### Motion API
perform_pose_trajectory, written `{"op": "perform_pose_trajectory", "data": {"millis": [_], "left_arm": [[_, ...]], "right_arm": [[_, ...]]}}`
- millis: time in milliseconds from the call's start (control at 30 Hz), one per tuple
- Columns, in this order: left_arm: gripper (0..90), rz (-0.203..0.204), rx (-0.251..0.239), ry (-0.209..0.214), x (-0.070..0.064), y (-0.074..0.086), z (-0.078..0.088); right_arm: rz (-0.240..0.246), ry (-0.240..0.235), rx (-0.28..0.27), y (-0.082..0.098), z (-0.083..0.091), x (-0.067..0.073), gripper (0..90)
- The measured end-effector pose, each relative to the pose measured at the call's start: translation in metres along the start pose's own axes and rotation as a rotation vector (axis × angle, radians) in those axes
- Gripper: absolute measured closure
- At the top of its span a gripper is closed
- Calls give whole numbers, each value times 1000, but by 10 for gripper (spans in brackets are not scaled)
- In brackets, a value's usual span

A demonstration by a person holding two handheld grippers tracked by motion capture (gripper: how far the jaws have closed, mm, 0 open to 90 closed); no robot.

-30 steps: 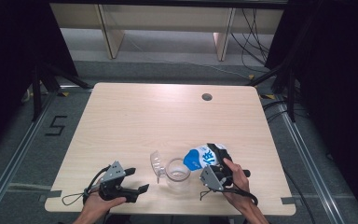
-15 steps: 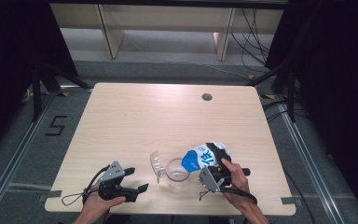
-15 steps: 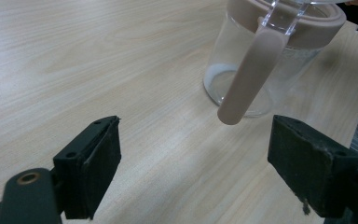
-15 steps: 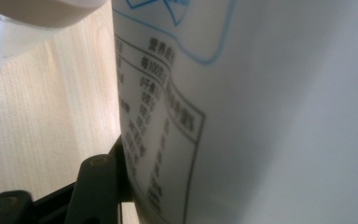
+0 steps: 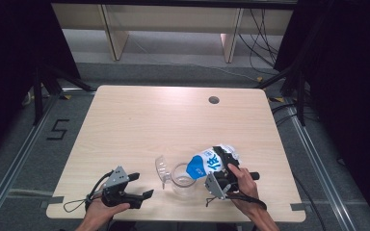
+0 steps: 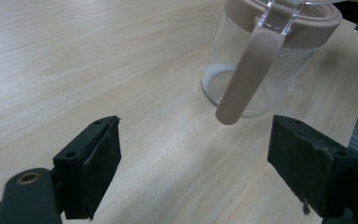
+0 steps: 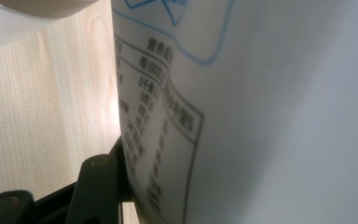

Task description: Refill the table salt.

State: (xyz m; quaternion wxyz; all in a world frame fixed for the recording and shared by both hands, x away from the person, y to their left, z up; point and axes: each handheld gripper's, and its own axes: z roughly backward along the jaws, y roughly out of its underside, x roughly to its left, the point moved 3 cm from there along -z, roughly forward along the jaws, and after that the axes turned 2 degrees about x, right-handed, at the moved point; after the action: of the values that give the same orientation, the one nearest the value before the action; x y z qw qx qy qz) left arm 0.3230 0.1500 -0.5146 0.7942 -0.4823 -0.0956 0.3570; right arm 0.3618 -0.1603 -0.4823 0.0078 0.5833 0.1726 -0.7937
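I'm tipping the milk carton (image 5: 211, 162), clamped in my right gripper (image 5: 221, 177), over the clear pitcher (image 5: 183, 177) near the table's (image 5: 173, 120) front edge: pouring step. Left gripper (image 5: 137, 185) idling wide open, empty. Next: tilt further, spout over mouth.

Bag print: the table of small characters on the white bag (image 7: 261, 121), pressed against the right tongs (image 5: 226, 169), is too blurred to read.
Right tongs' far jaw: hidden behind the bag.
Jar top: the clear jar (image 6: 265, 60) ahead of the left tongs (image 6: 214, 158) is cut off by the upper edge.
Jar contents: whitish layer at the bottom, cannot tell what.
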Motion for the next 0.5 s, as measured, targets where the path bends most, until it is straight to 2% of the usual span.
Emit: {"op": "perform_pose_trajectory", "data": {"millis": [33, 67, 167, 233, 267, 300, 333, 400, 500], "left_arm": [[167, -1, 2, -2, -1, 0, 0], [167, -18, 2, 2, 0, 0, 0], [167, -15, 2, 0, 0, 0, 1], [167, -16, -1, -2, 0, 0, 1], [167, -16, -4, -2, 1, 0, 1], [167, -16, -5, -2, 1, 0, 1], [167, -17, -4, 0, 1, 0, 1], [167, -16, 3, -1, 0, 0, 1], [167, -15, 3, -1, 0, 0, 1]], "right_arm": [[-39, -6, 3, 1, 0, 3, 467], [-43, -14, 7, 0, 0, 3, 467], [-27, -16, -1, 0, 0, 3, 469], [-31, 0, 7, 0, 0, 3, 468], [-10, 2, 3, 0, 0, 2, 469], [37, 0, 11, -1, 1, 0, 469], [-17, -10, 4, -1, 0, 4, 469], [-25, -11, 11, -1, 1, 5, 469], [-4, -9, 0, -1, 0, 3, 470]]}}
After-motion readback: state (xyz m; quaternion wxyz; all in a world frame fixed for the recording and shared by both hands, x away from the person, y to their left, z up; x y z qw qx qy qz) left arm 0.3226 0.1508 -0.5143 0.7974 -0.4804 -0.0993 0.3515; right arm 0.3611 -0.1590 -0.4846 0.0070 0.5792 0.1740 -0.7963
